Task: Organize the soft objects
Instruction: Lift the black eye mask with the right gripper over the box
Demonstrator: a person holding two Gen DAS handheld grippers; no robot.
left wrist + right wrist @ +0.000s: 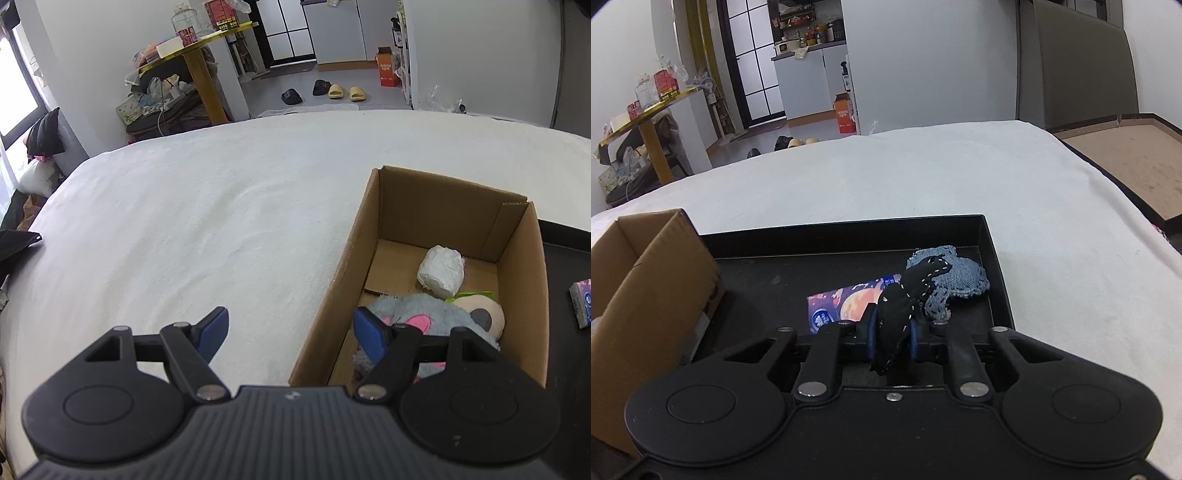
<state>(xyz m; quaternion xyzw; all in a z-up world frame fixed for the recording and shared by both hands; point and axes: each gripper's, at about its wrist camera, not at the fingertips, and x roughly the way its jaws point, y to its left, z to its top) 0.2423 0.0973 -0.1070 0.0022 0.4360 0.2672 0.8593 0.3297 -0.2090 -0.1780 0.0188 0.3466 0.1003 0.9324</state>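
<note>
Currently clamped: right tool [892,338] on black stitched fabric piece [899,314], lower centre of frame, above black tray [849,227]; denim piece [960,280] and printed pack [849,302] remaining in tray. Left tool [290,330] released, empty, bottom of frame beside cardboard box [524,266] on bed [184,221]. Step: pickup. Next: lift clear, carry left to box, release inside

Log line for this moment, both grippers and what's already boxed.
left gripper: open, empty | right gripper: shut on black stitched fabric piece in black tray | cardboard box: plush toy, white bundle
</note>
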